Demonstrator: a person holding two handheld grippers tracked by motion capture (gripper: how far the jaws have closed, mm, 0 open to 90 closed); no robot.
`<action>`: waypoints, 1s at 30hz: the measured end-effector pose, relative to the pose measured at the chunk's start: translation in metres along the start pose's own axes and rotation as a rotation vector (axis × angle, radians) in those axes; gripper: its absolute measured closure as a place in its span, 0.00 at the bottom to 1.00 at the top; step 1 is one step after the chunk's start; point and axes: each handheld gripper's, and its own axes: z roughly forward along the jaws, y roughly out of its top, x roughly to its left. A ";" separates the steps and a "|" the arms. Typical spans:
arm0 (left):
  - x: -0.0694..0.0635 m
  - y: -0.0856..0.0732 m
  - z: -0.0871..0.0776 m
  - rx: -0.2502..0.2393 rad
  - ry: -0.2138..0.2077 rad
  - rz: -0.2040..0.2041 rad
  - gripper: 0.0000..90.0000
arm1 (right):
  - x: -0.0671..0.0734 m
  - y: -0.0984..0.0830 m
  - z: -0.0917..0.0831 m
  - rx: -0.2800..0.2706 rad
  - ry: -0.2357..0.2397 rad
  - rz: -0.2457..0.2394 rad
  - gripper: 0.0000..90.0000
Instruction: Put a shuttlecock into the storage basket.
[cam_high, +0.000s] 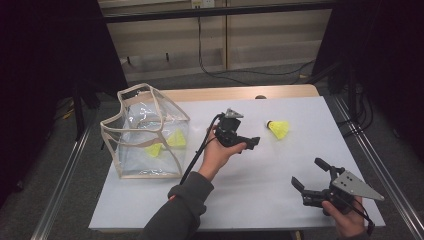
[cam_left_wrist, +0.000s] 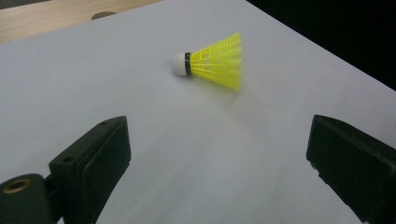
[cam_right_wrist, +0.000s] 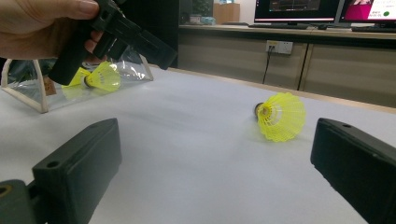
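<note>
The yellow shuttlecock (cam_high: 278, 129) lies on its side on the white table (cam_high: 260, 190), just ahead of the left gripper (cam_high: 248, 143), whose jaws stand spread wide and empty. It looks featherlight with a springy, crushable plastic skirt, so the firm white cork (cam_left_wrist: 178, 64) is probably the safest hold. The right gripper (cam_high: 312, 177) is also parted, holding nothing.

White table (cam_high: 260, 185) w/ clear bag (cam_high: 145, 132) & yellow shuttlecock (cam_high: 279, 128).

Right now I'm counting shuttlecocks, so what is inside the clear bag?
Two yellow shuttlecocks lie inside the clear bag, seen through its side. The glare on the plastic could hide more. A third shuttlecock lies outside on the table.
</note>
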 end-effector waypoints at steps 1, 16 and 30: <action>0.000 0.000 0.002 0.000 0.001 0.000 0.07 | 0.000 0.000 0.000 0.000 0.000 0.000 0.02; 0.001 0.001 0.019 -0.015 0.025 -0.011 0.07 | 0.000 -0.001 0.000 0.003 -0.002 -0.001 0.02; -0.003 0.003 0.040 -0.014 0.050 -0.001 0.07 | -0.001 -0.001 0.000 0.003 -0.006 0.005 0.02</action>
